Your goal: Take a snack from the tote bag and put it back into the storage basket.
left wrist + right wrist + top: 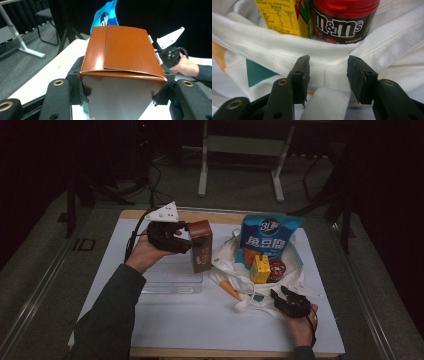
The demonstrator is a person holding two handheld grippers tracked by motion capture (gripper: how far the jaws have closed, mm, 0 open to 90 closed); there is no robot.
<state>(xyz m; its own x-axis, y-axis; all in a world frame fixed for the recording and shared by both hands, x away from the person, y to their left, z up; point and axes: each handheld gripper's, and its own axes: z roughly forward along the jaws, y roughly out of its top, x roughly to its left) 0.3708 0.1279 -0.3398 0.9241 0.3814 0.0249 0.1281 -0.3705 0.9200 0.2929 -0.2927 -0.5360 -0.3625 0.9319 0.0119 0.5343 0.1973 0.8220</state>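
On the white table top (175, 320) we note a brown drink carton (201, 246): glossy card, box-shaped, with a folded gable-flat top and a paler front face. It stands upright just past the far right corner of a clear plastic tray (172, 280), left of a white cloth tote bag (225, 265). We cannot tell whether its base rests on the table or hangs just above it.

Left gripper (185, 236): jaws moderately wide, pads pressed on both sides of the carton near its top; in the left gripper view the carton (122, 65) sits clamped between them.

The bag is woven fabric with stitched seams, printed with orange and teal patches. Inside it stand a blue crinkled snack pouch (270, 237), a yellow juice carton (260, 269) and a dark M&M's tub with a red lid (276, 269).

Right gripper (280, 295): jaws part open at the bag's near rim. In the right gripper view a white webbing strap (325, 105) lies between the pads; whether they pinch it we cannot tell.

The bag's rim hides the lower halves of the juice carton and tub. Room behind is dark.
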